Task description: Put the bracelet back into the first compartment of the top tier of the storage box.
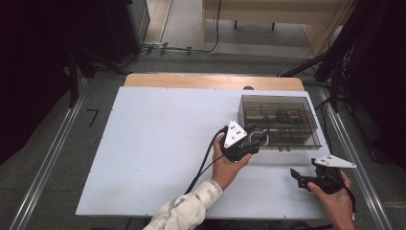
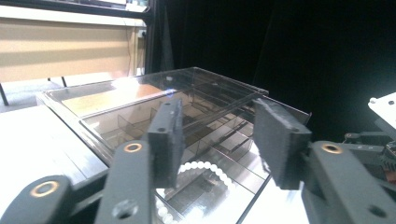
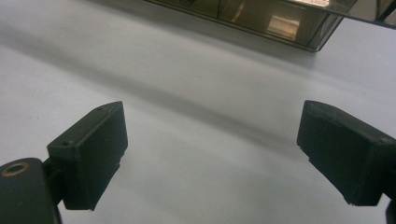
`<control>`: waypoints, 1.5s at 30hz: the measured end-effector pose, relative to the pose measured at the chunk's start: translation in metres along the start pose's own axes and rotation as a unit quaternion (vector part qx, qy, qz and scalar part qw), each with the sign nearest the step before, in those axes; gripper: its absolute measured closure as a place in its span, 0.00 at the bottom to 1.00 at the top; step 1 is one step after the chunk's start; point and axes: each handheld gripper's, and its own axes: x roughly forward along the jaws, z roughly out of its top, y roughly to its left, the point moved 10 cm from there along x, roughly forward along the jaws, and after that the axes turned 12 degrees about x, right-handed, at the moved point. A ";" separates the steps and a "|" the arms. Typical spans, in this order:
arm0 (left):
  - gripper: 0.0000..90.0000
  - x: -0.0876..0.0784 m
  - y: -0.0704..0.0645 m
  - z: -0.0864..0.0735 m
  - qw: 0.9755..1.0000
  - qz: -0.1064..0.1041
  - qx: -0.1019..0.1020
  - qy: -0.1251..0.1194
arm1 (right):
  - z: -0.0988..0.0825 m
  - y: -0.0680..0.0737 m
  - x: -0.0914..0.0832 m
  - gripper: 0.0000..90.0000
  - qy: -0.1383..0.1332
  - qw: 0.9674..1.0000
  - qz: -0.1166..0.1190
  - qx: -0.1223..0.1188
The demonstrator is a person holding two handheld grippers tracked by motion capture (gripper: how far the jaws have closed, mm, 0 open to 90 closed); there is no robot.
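Observation:
A smoky clear plastic organiser box [image 1: 280, 120] with several inner compartments stands at the back right of the white table [image 1: 158, 143]. A ring of white beads [image 1: 262, 138] lies at its front left edge. In the left gripper view the beads [image 2: 205, 167] sit low, among the box's [image 2: 140, 98] clear walls. My left gripper [image 1: 253, 141] hovers just over them, open, with nothing between its jaws [image 2: 215, 116]. My right gripper [image 1: 296, 178] is near the table's front right, open over bare table [image 3: 212, 140], pointing left.
The box's front corner [image 3: 261, 14] lies beyond the right gripper. A wooden strip [image 1: 210, 81] runs along the table's far edge. Metal rails [image 1: 52, 153] flank the table, and dark stands and cables crowd the floor behind.

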 end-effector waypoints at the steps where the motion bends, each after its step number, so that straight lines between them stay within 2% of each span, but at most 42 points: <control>1: 0.52 0.000 0.001 -0.001 1.000 0.002 0.000 0.002 | 0.000 0.000 0.000 0.08 0.000 1.000 0.000 0.000; 9: 0.34 -0.005 0.011 0.001 1.000 0.023 -0.002 0.011 | 0.000 -0.001 0.000 0.08 0.000 1.000 0.000 0.001; 18: 0.24 -0.020 0.033 -0.001 0.998 0.058 -0.004 0.021 | 0.001 -0.001 0.000 0.08 -0.001 1.000 0.000 0.000; 29: 0.14 -0.042 0.054 -0.008 0.996 0.087 -0.013 0.035 | 0.000 -0.001 -0.001 0.08 -0.001 1.000 -0.003 0.001; 39: 0.10 -0.063 0.063 -0.013 0.994 0.091 -0.011 0.054 | 0.000 -0.001 -0.001 0.08 -0.002 1.000 -0.003 0.001; 45: 0.10 -0.081 0.070 -0.020 0.993 0.102 -0.010 0.060 | 0.000 -0.001 -0.001 0.08 -0.003 1.000 -0.003 0.001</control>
